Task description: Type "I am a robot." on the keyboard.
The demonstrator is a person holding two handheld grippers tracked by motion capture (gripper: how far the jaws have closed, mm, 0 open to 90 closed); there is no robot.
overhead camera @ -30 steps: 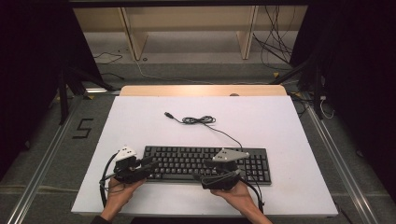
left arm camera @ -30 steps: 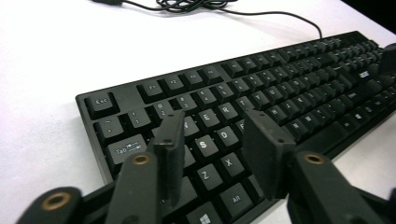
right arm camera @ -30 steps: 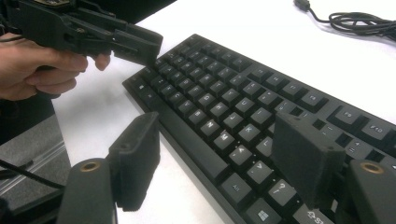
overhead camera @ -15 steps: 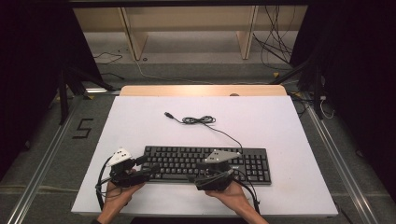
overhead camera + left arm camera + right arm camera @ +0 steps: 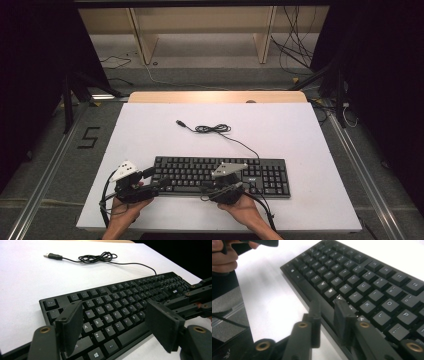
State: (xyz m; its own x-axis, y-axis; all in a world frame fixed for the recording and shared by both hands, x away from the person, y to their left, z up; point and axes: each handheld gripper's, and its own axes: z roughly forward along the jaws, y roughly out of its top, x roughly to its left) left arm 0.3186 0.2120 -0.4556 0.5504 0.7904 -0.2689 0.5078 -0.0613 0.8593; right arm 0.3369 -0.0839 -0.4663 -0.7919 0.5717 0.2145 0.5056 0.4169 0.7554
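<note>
Low over keyboard [image 5: 220, 175]: left gripper [image 5: 150, 178] at its left end, jaws just opened wide, empty. Right gripper [image 5: 328, 315] just closing on front edge. Keys lettered.

Black keyboard [image 5: 220, 176] on white table [image 5: 150, 135], both tools at its near edge

A lab recording bay: white table [image 5: 150, 135], dark curtains [image 5: 30, 75], floor rails [image 5: 45, 180], loose cables [image 5: 295, 45], taped floor number [image 5: 89, 137].
</note>
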